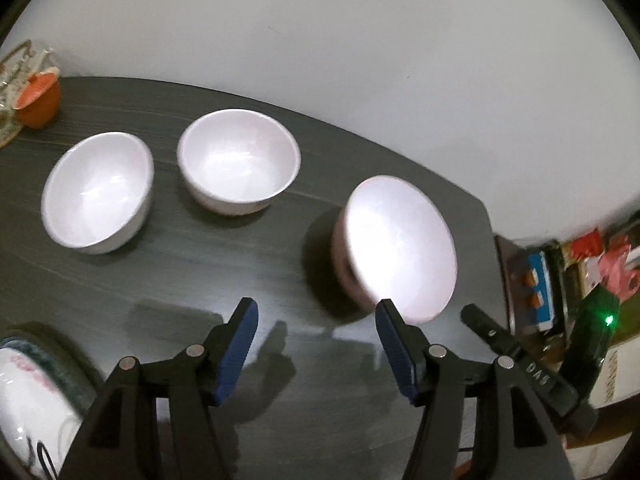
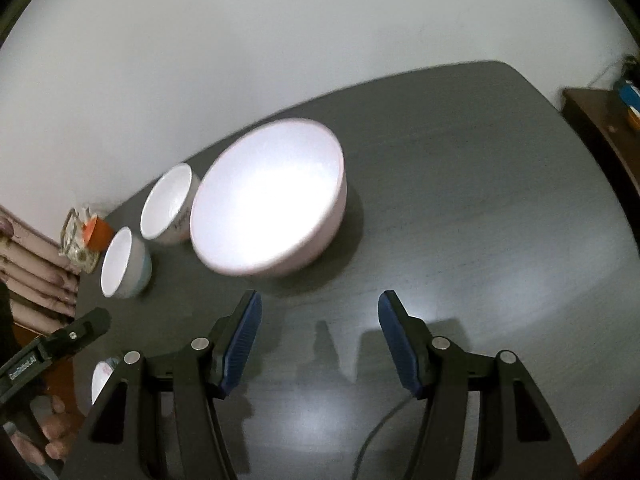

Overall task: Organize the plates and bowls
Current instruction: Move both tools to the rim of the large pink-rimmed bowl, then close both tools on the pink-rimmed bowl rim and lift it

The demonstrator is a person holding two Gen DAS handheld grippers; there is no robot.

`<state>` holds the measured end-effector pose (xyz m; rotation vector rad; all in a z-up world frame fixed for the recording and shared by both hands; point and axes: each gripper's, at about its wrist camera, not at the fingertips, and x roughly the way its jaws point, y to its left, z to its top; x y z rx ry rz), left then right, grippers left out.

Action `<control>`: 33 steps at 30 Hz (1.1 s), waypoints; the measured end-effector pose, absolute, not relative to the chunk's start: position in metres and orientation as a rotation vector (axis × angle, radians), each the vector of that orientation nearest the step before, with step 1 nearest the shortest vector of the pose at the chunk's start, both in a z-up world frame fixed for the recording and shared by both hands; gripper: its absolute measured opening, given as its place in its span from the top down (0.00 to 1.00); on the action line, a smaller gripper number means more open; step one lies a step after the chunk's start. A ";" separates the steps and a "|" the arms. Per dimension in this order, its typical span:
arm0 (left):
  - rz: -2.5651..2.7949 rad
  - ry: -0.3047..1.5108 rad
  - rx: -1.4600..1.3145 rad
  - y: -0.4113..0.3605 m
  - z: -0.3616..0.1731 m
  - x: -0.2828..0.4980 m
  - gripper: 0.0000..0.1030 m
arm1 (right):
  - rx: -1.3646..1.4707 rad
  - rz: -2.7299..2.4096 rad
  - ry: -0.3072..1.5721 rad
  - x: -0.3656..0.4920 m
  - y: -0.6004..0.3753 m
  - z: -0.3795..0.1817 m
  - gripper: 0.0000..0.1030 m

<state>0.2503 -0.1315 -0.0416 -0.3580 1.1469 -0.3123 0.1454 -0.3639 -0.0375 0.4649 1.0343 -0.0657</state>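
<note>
Grippers are held low over the dark table [image 2: 480,200], each with its blue-padded jaws spread apart and nothing between them: the left gripper [image 1: 316,320] and the right gripper [image 2: 320,312]. A patterned plate [image 1: 24,384] is seen at the near left edge of the table in the left wrist view. Just beyond the right gripper, the large bowl [image 2: 268,196] is set upright on the table. Two small bowls are placed farther left, apart from each other: one [image 1: 240,160] near the large bowl, the other [image 1: 98,192] beyond it. An orange cup [image 1: 40,100] is found at the far corner.
</note>
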 end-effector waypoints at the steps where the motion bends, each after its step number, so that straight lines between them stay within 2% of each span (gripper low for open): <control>1: -0.317 1.154 -0.373 -0.136 -0.043 0.258 0.39 | 0.464 -0.066 1.028 0.149 -0.368 -0.036 0.41; 17: -0.277 1.321 -0.376 -0.180 -0.098 0.330 0.40 | 0.497 -0.073 1.132 0.222 -0.394 -0.074 0.40; 20: -0.264 1.327 -0.356 -0.181 -0.104 0.330 0.46 | 0.503 -0.070 1.151 0.225 -0.391 -0.083 0.41; 22: -0.268 1.330 -0.346 -0.183 -0.107 0.331 0.69 | 0.501 -0.059 1.156 0.227 -0.389 -0.087 0.48; 25: -0.277 1.338 -0.338 -0.187 -0.111 0.331 0.80 | 0.517 -0.045 1.159 0.228 -0.388 -0.091 0.60; 29: -0.284 1.324 -0.304 -0.193 -0.110 0.326 0.83 | 0.517 -0.031 1.162 0.229 -0.385 -0.094 0.83; 33: -0.297 1.307 -0.291 -0.196 -0.101 0.314 0.83 | 0.513 -0.042 1.161 0.225 -0.386 -0.092 0.83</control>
